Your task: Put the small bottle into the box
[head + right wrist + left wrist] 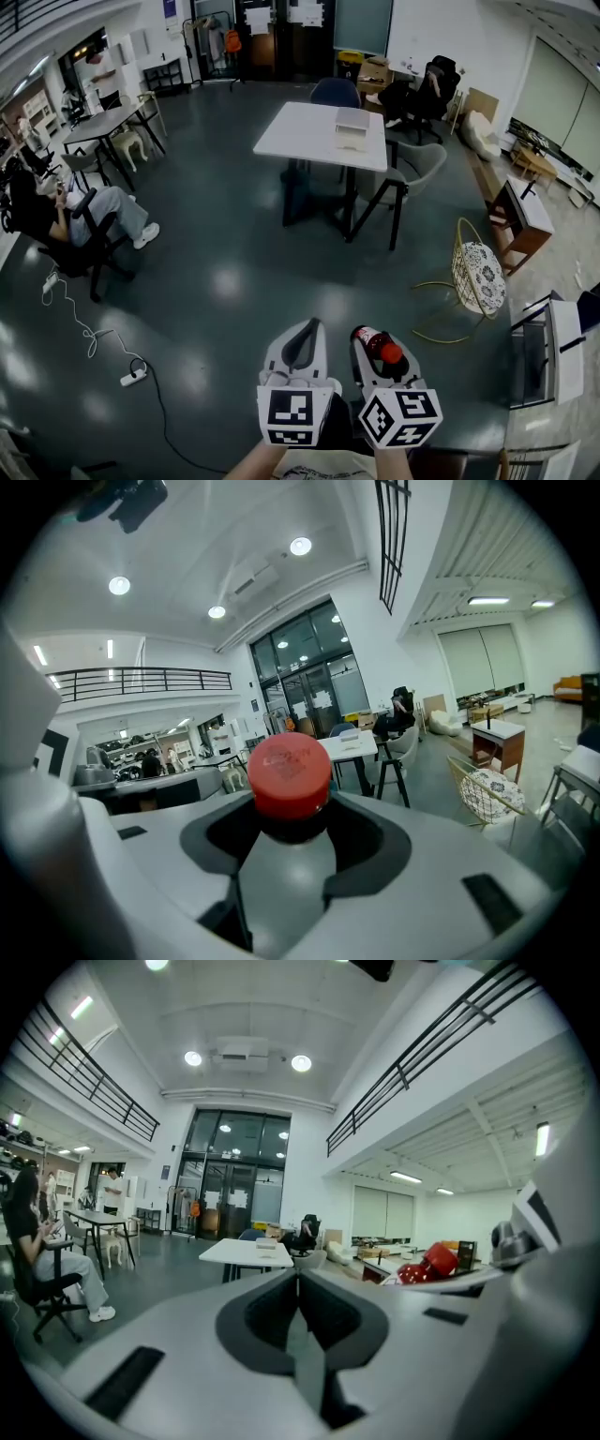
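Small bottle (291, 789) — red cap, dark body — clamped in right hand-held gripper (382, 361).

Bright ceiling lights (300, 546), floor (225, 281) glare, fisheye edges.

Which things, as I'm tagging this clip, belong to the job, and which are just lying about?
For the job:
- bottle, clamped in the right gripper
- box, on the white table

Lying about:
- power strip, on the floor
- wire chair
- grey chair, by the table
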The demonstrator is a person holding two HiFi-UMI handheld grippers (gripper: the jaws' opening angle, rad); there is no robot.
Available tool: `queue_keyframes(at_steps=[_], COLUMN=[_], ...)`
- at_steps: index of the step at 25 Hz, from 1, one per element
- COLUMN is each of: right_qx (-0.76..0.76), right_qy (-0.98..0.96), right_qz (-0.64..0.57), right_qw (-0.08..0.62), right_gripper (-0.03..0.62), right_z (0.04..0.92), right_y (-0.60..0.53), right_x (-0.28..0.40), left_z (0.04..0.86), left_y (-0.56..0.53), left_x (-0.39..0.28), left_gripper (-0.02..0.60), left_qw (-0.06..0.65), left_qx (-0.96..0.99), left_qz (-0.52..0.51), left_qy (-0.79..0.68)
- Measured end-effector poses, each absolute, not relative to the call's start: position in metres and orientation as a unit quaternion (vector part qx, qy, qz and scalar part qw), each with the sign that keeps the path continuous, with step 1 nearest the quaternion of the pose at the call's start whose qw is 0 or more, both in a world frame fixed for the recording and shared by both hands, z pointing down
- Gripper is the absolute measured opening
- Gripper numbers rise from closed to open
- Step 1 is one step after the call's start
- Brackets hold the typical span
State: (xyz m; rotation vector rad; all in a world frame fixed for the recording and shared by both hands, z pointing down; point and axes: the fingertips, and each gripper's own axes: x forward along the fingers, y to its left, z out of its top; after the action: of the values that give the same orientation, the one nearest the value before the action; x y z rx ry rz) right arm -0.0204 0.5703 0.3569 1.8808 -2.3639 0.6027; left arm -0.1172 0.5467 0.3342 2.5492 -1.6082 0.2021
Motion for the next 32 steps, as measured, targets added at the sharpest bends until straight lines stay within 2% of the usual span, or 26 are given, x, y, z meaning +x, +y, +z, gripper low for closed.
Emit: queue_keyframes(at_steps=[18,32], right_qx=[0.571,0.559], right_qy=[-0.798,-0.803], right_qz=[0.189,0.203], right_qw=[0.036,0.042], right_gripper=[0.227,0.227], right_z=[0.346,0.356], right_y=[0.396,0.331], right_x=[0.032,0.057], left_z=[0.326,0.331], left_y=[0.383,0.319], left_x=[-0.063,-0.039], left_gripper=[0.02,0.02], left_qw=[0.062,0.069], left_qx=[0.818,0.81], left_qz=[0.063,0.069], left_qy=[-0.568,-0.578])
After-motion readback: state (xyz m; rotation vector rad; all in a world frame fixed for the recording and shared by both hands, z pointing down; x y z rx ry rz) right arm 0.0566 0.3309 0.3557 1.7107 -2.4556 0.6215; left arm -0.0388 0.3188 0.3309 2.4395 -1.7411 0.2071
